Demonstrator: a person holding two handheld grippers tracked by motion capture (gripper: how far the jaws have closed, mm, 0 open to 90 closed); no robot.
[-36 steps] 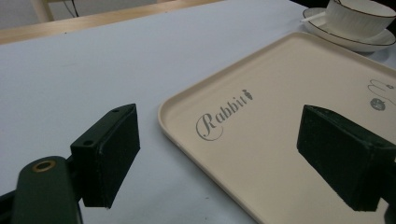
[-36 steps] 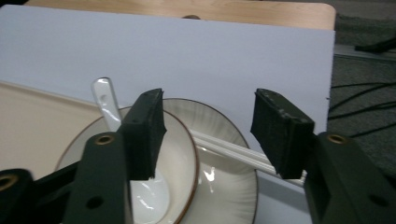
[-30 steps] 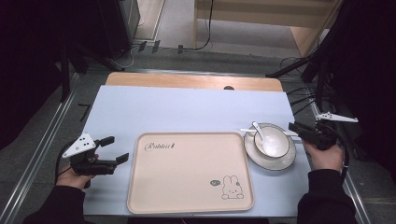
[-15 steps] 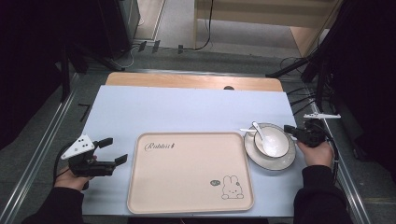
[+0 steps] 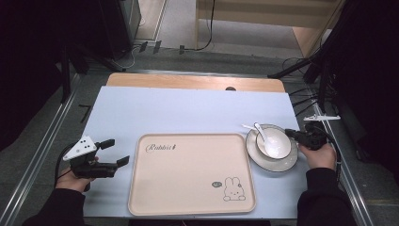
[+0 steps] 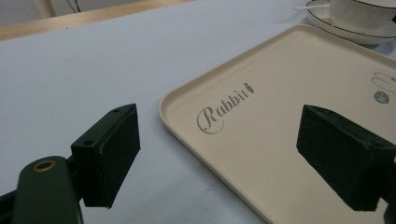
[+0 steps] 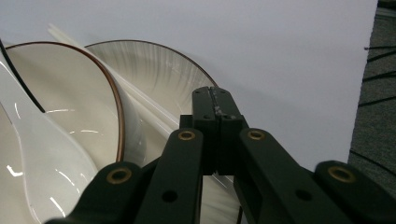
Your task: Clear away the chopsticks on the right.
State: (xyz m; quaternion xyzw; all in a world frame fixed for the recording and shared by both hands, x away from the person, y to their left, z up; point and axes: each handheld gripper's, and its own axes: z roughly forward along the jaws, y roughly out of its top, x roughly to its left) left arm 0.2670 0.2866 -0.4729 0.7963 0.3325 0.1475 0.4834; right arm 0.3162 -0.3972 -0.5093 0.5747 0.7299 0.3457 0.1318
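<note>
While the right gripper has its jaws shut on the rim of the saucer, just closed there, the lift is best kept slow and level, since the bowl and white spoon ride loose on top and could slide. The saucer is white, ribbed, with a thin dark line at its edge; it sits on the bench just right of the beige rabbit tray. The left gripper waits beside the tray's left edge, jaws wide apart and holding nothing.
</note>
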